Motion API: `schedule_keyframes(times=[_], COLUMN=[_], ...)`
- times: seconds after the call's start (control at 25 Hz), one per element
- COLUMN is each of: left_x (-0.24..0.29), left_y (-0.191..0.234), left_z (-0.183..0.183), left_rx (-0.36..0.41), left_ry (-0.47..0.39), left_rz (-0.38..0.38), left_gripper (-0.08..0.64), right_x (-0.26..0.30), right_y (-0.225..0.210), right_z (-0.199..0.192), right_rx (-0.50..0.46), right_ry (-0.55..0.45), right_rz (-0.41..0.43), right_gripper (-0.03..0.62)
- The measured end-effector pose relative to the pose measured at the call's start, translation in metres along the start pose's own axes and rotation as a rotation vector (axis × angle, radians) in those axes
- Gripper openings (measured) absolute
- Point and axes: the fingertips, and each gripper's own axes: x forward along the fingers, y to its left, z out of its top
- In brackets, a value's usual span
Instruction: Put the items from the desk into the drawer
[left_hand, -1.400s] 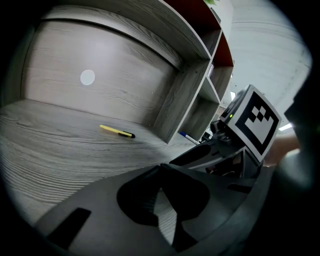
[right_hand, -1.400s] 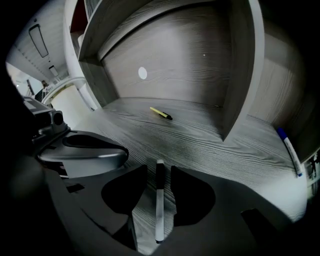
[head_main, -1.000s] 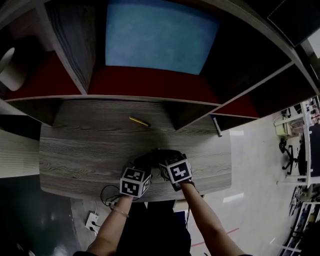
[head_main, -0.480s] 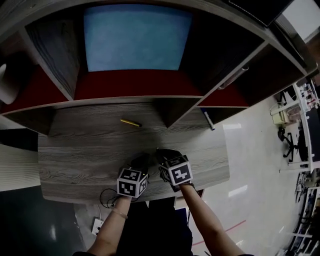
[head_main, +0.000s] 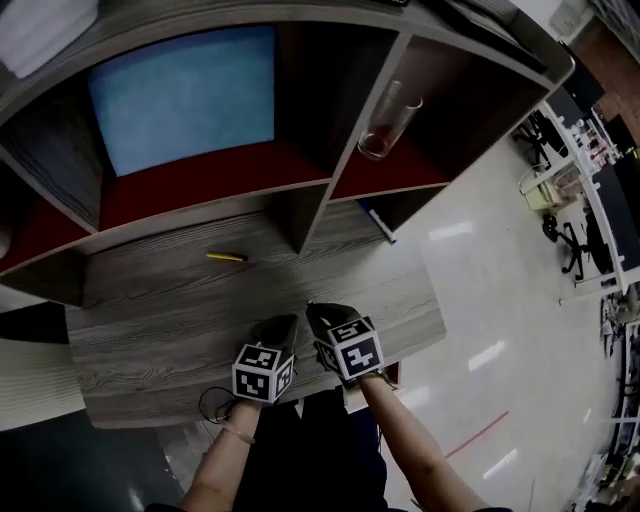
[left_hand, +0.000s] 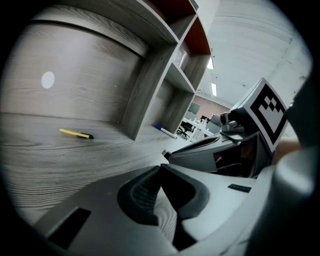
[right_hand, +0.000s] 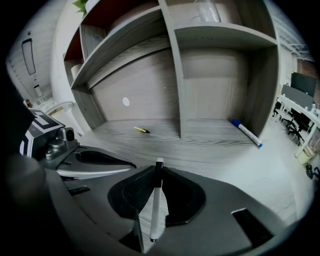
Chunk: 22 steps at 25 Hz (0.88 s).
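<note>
White pen (right_hand: 155, 200) gripped between the right gripper's (right_hand: 159, 170) jaws, left gripper's (left_hand: 161, 168) jaws closed together on nothing, yellow pen (head_main: 227, 257) and blue marker (head_main: 378, 222) seen lying on the table (head_main: 150, 320) below the shelf unit (head_main: 303, 205).

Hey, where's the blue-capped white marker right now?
In the head view, the blue-capped white marker lies on the grey wooden desk, right of the shelf's upright divider, below the clear glass.

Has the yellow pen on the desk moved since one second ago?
No. The yellow pen lies at the same spot, just left of the shelf divider; only the view shifted.
</note>
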Motion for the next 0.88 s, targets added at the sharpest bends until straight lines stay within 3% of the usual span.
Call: schedule_keyframes(times=[0.4, 0.88], left_x=[0.016, 0.021], left_y=[-0.061, -0.14], left_z=[-0.005, -0.033], left_rx=[0.073, 0.089], left_ry=[0.04, 0.04], left_rz=[-0.079, -0.08], left_gripper=[0.028, 0.028], right_x=[-0.052, -0.116], right_y=[-0.039, -0.065], right_z=[-0.025, -0.079], right_rx=[0.081, 0.125], right_ry=[-0.047, -0.068], right_rz=[-0.077, -0.086], right_gripper=[0.066, 0.066])
